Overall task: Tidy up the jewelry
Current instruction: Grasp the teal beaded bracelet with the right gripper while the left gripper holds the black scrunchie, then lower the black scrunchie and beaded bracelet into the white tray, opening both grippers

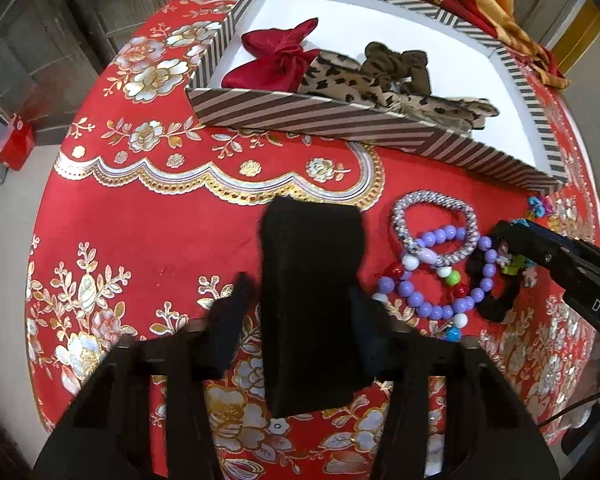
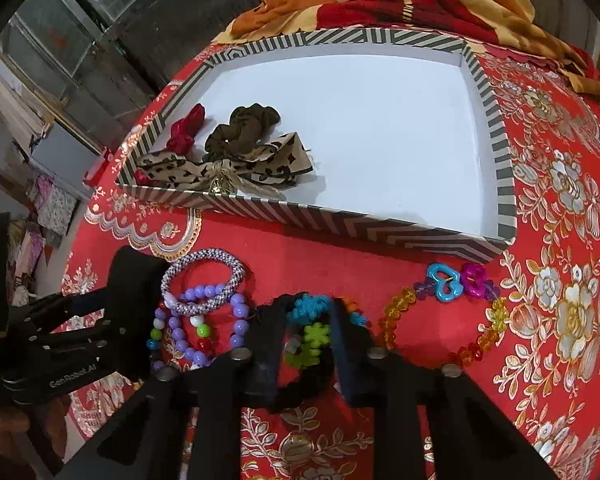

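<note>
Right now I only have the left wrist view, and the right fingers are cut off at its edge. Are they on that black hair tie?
Observer: Yes. In the right wrist view the right gripper straddles the black hair tie, one finger on each side of its green flower. I cannot tell whether it is pinching.
Operator: Is anything further right?
Observer: A bead bracelet with blue and pink hearts lies on the cloth, apart from the tie.
Operator: Is there room in the box?
Observer: The right half of the box is bare white up to the far corner. The bows are in its left corner.
</note>
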Tool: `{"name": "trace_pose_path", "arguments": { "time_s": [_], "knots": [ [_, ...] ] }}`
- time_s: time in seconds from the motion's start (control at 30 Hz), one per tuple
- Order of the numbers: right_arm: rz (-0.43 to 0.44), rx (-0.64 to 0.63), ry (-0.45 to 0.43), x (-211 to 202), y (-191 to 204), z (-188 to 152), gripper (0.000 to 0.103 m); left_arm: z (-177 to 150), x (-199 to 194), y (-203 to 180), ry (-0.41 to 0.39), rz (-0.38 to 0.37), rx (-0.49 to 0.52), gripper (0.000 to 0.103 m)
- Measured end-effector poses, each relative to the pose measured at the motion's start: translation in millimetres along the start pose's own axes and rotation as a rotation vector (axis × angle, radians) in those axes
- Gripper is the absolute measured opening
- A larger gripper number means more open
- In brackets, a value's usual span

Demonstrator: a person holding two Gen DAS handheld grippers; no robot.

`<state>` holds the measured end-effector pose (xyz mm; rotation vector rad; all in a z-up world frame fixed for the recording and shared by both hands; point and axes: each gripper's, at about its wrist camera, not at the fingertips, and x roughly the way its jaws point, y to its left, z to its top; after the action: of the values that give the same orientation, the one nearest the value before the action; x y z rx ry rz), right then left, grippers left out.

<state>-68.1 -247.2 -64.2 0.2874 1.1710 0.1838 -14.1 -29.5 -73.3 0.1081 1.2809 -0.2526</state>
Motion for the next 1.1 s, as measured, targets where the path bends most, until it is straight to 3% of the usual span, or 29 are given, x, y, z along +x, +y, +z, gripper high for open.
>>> {"name": "trace_pose_path", "arguments": {
  "time_s": [0.07,0.2,0.4,0.6,0.83,1.1],
  "knots": [
    [0.019,0.013,-0.021,-9,-3,-2,0.013,0,-2,3,0.001,-0.018,-0.007,0.027],
    [0.075,0.060,-0.060,-34,-10,-7,0.012,3,-15,10,-0.003,-0.056,-0.004,0.015],
    [0.140,0.116,-0.130,-79,-19,-8,0.012,16,-45,23,-0.025,-0.120,-0.008,0.014],
    [0.148,0.107,-0.228,-124,-13,7,0.012,37,-80,20,-0.099,-0.140,0.021,0.014],
    [0.120,0.067,-0.310,-154,-6,43,0.012,77,-107,10,-0.208,-0.099,0.058,0.014],
    [0.103,0.034,-0.323,-150,-4,86,0.012,126,-106,2,-0.254,-0.040,0.069,0.014]
  ]
}}
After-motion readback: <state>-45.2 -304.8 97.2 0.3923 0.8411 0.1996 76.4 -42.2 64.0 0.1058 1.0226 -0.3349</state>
